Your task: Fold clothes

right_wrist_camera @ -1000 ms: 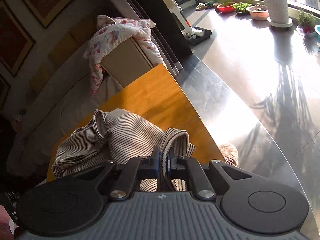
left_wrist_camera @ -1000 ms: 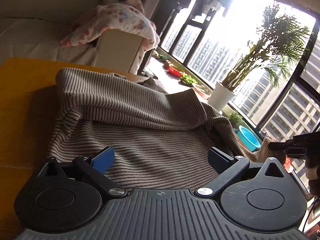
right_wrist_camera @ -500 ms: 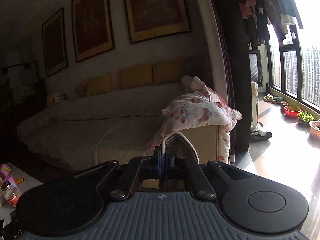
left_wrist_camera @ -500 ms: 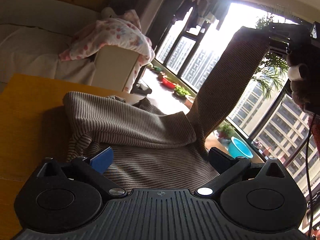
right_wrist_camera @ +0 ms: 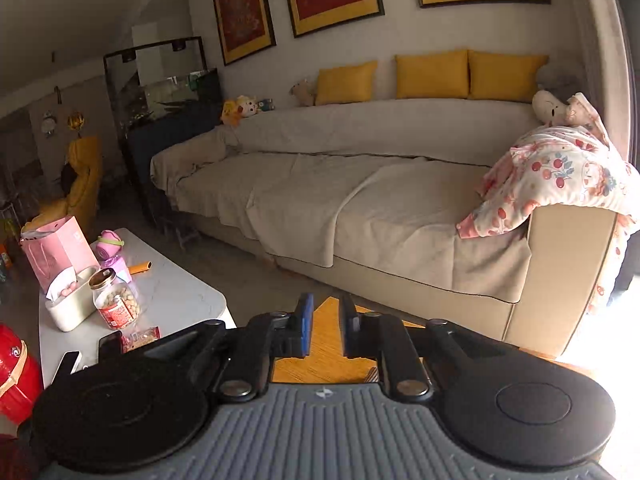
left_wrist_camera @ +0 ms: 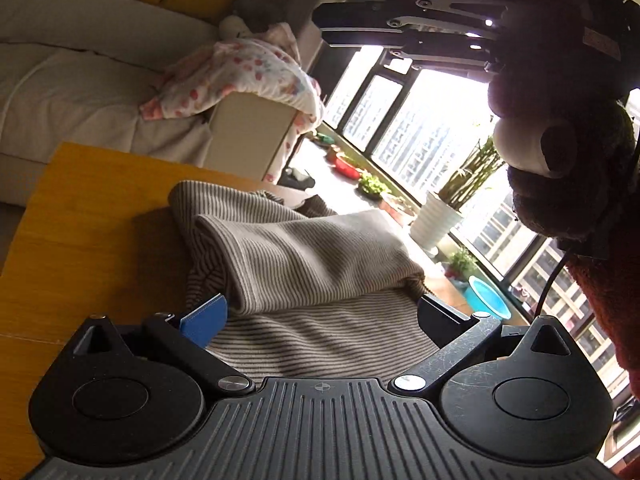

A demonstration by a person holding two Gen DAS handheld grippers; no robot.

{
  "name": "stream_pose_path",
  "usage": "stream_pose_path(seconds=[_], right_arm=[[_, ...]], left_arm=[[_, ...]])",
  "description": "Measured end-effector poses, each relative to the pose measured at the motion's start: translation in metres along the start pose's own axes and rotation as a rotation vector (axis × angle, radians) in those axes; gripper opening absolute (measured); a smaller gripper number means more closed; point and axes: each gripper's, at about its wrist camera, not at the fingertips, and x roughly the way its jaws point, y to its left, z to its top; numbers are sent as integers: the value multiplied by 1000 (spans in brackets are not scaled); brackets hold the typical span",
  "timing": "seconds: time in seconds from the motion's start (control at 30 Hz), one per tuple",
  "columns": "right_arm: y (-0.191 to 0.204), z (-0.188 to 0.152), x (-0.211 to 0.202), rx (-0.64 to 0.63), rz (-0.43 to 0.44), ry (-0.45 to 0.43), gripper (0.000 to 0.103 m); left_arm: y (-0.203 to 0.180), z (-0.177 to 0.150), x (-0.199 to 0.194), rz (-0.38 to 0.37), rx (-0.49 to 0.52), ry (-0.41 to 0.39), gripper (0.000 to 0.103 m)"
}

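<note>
Striped grey-and-cream knit sweater lies mid-frame on your orange wooden worktop, its sleeve now folded across. Your right gripper has let go, fingers parting, empty; left gripper spread over the hem.

The sweater lies on the table ahead of me, one part folded across the rest. My left gripper hangs just over its near edge, cloth between the wide-set fingers but apart from both. My right gripper is up high to the right, above the sweater, its jaws opening with nothing between them. Beyond the table stands the sofa, a blanket draped over its right armrest, cushions along its back. A low table sits left of it, a jar on top.
</note>
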Motion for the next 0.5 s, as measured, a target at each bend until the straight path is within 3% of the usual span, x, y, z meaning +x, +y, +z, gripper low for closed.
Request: stream_pose_path(seconds=[0.07, 0.2, 0.33, 0.43, 0.47, 0.5], right_arm=[[-12, -7, -16, 12, -41, -29, 38], [-48, -42, -40, 55, -176, -18, 43], [-74, -107, -53, 79, -287, 43, 44], [-86, -153, -59, 117, -310, 79, 45], [-88, -165, -61, 129, -313, 88, 45], [-91, -175, -62, 138, -317, 96, 45]], left_arm=[[6, 7, 5, 15, -31, -9, 103], [14, 19, 20, 61, -73, -7, 103], [16, 28, 46, 125, -55, 31, 100], [15, 34, 68, 216, 11, 65, 84], [14, 36, 74, 246, 35, 75, 76], [13, 39, 79, 274, 60, 80, 61]])
